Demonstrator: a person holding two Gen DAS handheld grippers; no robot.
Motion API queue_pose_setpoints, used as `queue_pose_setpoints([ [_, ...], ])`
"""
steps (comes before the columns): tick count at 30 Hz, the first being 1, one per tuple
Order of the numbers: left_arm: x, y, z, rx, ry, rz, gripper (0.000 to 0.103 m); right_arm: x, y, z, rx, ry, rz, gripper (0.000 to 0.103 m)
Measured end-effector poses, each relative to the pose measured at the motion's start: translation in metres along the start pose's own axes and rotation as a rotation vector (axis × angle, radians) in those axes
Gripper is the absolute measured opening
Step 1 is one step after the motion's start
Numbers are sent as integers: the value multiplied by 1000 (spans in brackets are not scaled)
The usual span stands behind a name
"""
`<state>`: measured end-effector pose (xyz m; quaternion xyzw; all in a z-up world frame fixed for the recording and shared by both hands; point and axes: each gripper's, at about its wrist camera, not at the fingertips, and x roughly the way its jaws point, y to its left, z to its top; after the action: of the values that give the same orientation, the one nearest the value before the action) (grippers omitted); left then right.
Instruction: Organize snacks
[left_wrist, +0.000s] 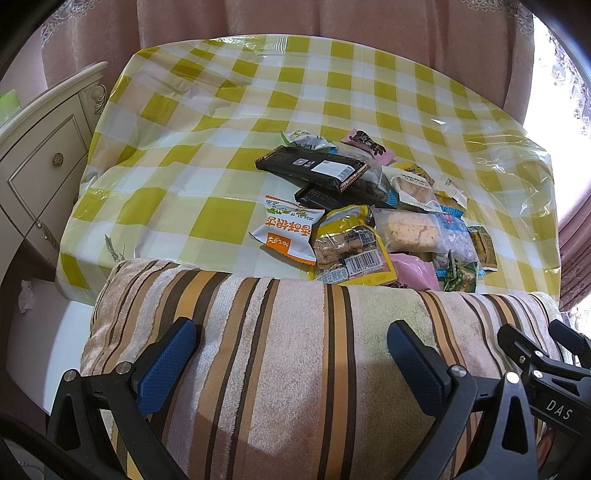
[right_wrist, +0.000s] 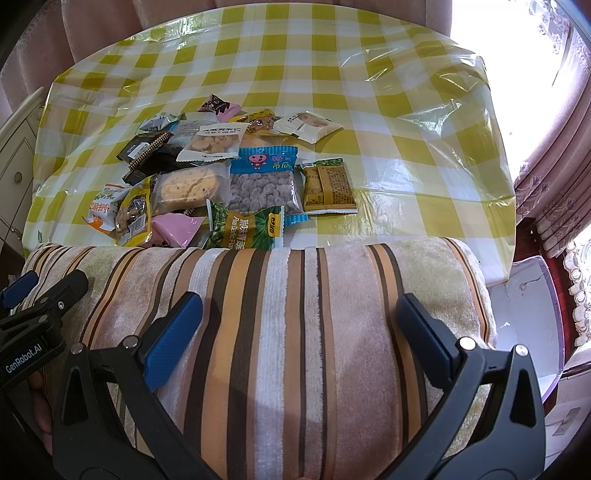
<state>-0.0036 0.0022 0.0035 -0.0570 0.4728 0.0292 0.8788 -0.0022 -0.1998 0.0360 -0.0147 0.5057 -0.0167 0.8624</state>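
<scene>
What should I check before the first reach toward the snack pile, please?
1. Left gripper open, holding nothing: ok.
2. Right gripper open, holding nothing: ok.
3. Striped beige-and-brown plush cushion lies between both grippers and the pile; must be passed over: not ok.
4. Orange-and-white foil snack packet at the pile's left edge, mostly uncovered: ok.
5. Bare yellow-and-white checked plastic tablecloth right of the pile for sorting: ok.
6. Container for the snacks: cannot tell.

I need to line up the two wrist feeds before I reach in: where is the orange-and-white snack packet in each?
Left wrist: orange-and-white snack packet lies centre frame, at the pile's left edge, beyond the striped cushion.
Right wrist: same packet sits far left, half hidden by a yellow packet.
Shared landmark: the striped cushion, in front in both.
</scene>
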Motion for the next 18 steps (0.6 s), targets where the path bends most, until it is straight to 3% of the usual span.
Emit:
queue_pose_setpoints([
  [12, 0, 1, 0, -3, -1, -5, 103, 1, 0, 0, 0, 1, 1, 103],
  [18, 5, 4, 8, -13, -1, -69, 103, 6, -6, 8, -5, 5, 44, 103],
])
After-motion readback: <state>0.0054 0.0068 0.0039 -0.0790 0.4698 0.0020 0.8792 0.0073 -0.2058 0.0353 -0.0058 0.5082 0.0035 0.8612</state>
